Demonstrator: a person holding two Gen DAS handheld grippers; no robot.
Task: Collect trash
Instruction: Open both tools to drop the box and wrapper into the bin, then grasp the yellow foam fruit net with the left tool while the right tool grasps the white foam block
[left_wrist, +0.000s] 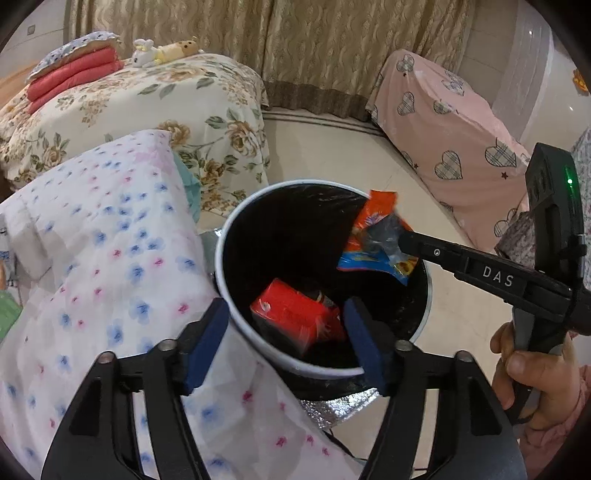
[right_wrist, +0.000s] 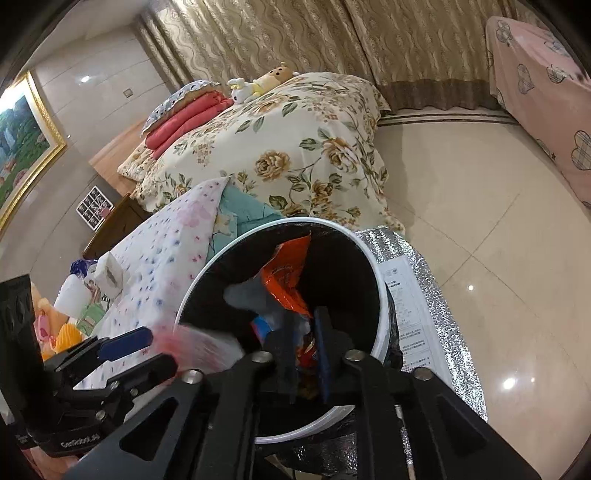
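Note:
A white trash bin (left_wrist: 236, 325) with a black liner stands on the floor beside the bed; it also shows in the right wrist view (right_wrist: 380, 314). A red packet (left_wrist: 295, 321) lies inside it. My left gripper (left_wrist: 284, 343) is open and empty just above the bin's near rim. My right gripper (right_wrist: 308, 354) is shut on an orange and blue snack wrapper (right_wrist: 288, 273) and holds it over the bin's mouth; the wrapper also shows in the left wrist view (left_wrist: 373, 236), with the right gripper (left_wrist: 404, 242) reaching in from the right.
A white flowered quilt (left_wrist: 110, 258) lies left of the bin. A floral bed (left_wrist: 147, 107) stands behind. A pink covered piece of furniture (left_wrist: 450, 140) stands at right. A silver foil mat (right_wrist: 443, 332) with a paper sheet (right_wrist: 410, 314) lies under the bin. Tiled floor (right_wrist: 498, 240).

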